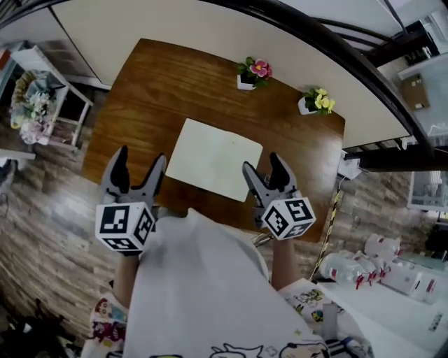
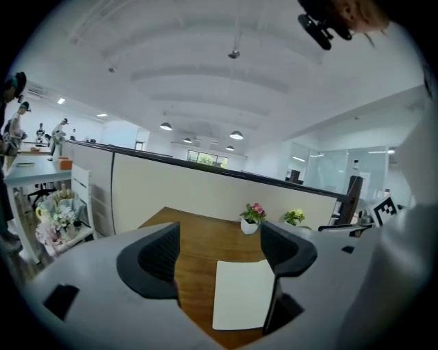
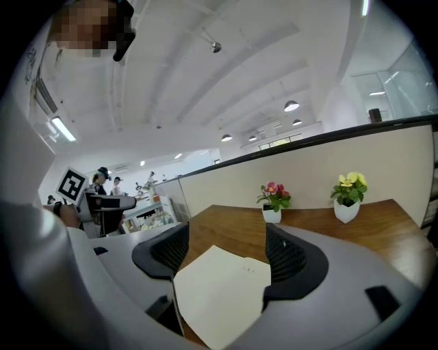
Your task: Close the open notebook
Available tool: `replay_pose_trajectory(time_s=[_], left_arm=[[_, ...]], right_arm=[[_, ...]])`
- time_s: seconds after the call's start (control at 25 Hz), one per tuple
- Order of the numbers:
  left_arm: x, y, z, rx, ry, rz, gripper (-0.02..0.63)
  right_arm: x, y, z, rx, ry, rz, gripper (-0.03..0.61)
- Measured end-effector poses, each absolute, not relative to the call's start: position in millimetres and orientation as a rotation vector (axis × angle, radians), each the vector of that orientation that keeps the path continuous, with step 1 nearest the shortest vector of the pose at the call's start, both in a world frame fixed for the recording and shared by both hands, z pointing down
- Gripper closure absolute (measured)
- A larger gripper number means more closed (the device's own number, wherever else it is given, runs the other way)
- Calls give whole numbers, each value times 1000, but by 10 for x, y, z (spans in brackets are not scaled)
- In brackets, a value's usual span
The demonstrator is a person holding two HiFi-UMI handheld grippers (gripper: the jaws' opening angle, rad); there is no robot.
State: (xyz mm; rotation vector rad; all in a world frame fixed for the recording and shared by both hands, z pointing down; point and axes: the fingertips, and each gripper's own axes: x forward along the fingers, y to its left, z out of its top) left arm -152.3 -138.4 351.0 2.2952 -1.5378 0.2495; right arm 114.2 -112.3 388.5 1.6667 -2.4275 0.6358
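One notebook (image 1: 213, 159) lies flat near the middle of the wooden worktop (image 1: 140, 91), its plain cream face upward and its edges turned slightly askew to the worktop's sides; no fold or spine can be made out on it. Nearest to it is the right gripper (image 1: 262, 164), close by the notebook's near right corner, its jaws spread wide. In the right gripper view, the notebook (image 3: 219, 290) shows through the gap of the right gripper (image 3: 226, 249), lying on the wood beyond and touched by neither jaw. Further off, the left gripper (image 1: 141, 157) sits beside the notebook's near left corner, its jaws equally wide. In the left gripper view, bare wood and the notebook (image 2: 243, 292) show between the jaws of the left gripper (image 2: 222, 253). Toward the far edge stand two small white pots, well apart from the notebook: a pink-flowered pot (image 1: 252, 73) and, to its right, a yellow-flowered pot (image 1: 316, 103). A cream partition (image 1: 175, 21) runs along behind them. Off the worktop's left side, a white side table (image 1: 70, 105) carries a pale bouquet (image 1: 28, 105) over plank flooring (image 1: 42, 210).
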Motion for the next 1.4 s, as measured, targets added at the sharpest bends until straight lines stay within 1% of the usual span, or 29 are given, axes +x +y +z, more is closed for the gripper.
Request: replay_pose_trajectory(time_s=[0.32, 0.6, 0.96, 1.4], left_arm=[[-1103, -1644, 3582, 2447, -1241, 298, 273], [-820, -1656, 3710, 2497, -1060, 360, 273], [-602, -1624, 3798, 2489, -1020, 359, 273], [-573, -1460, 4071, 2412, -1001, 378, 273]], right_arm=[[1401, -880, 3883, 1923, -2231, 671, 272], [1527, -695, 3911, 2036, -2113, 695, 272], [1593, -624, 3951, 2001, -2109, 697, 272], [1495, -562, 4257, 1889, -2092, 773, 272]])
